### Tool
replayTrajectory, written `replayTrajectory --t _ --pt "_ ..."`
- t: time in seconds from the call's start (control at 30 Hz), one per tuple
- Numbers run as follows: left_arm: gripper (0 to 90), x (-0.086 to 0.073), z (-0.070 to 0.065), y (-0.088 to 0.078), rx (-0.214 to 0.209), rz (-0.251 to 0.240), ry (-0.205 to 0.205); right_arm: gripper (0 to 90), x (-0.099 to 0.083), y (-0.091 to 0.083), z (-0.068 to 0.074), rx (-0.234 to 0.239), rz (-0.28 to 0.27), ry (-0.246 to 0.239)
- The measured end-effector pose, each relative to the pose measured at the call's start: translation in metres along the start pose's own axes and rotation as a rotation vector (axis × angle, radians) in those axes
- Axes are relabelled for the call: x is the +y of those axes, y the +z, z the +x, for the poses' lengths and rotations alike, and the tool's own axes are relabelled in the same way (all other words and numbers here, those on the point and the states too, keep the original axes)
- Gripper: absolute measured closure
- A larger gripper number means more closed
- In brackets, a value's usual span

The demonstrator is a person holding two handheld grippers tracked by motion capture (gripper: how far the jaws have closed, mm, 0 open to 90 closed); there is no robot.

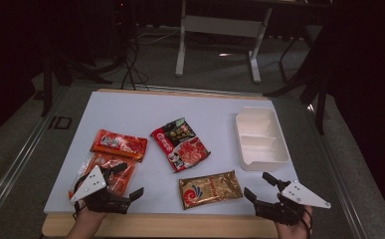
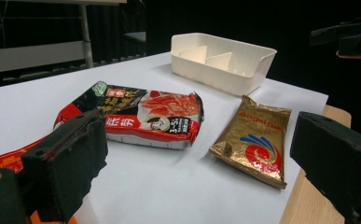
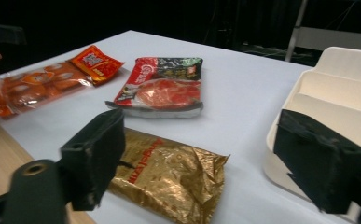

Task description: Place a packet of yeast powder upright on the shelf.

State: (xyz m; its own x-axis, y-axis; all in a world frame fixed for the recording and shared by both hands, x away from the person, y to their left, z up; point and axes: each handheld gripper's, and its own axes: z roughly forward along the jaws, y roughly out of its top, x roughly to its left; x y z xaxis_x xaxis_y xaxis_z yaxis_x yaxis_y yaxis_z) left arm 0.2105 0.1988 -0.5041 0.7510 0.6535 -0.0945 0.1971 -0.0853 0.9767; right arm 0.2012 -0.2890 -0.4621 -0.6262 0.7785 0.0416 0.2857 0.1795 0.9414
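— Where did the shiny gold foil pouch with the red-and-blue swirl (image 1: 210,188) lie from your claws?

— It lay flat on the white tabletop (image 1: 130,112) near the front edge, between my two hands. My right gripper (image 1: 259,186) was just beside its right end, jaws spread wide with nothing between them. My left gripper (image 1: 130,180) was farther off, over the clear orange packet of snacks (image 1: 104,172), also released and empty.

— And its long axis?

— Roughly left to right across the table, tilted a little. I judged the right claw the nearer one, reaching leftward across the short side.

— What did one view add?

— The right gripper view showed the gold pouch (image 3: 169,179) lying close below my jaws, its foil crumpled, and the white plastic divided tray (image 3: 336,100) just beside it. From the high view the tray (image 1: 261,162) looked farther back.
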Motion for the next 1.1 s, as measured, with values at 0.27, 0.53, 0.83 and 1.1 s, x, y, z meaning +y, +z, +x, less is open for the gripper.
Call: replayTrajectory --t 0.27,0.53,0.83,1.1 --pt "4.2 0.0 0.0 0.0 0.002 0.003 -0.001 19.4 0.003 -0.003 0.004 -0.036 -0.003 -0.045" --pt "4.1 0.0 0.002 -0.001 0.01 0.001 -0.007 14.0 0.028 -0.021 0.016 -0.096 -0.031 -0.154" --pt "4.2 -0.002 0.002 0.001 -0.001 0.014 -0.012 13.5 0.061 -0.034 0.007 -0.054 0.016 -0.127" --pt "4.2 -0.002 0.0 0.002 -0.005 0.026 -0.009 10.1 0.088 -0.015 -0.009 0.018 0.073 -0.055"
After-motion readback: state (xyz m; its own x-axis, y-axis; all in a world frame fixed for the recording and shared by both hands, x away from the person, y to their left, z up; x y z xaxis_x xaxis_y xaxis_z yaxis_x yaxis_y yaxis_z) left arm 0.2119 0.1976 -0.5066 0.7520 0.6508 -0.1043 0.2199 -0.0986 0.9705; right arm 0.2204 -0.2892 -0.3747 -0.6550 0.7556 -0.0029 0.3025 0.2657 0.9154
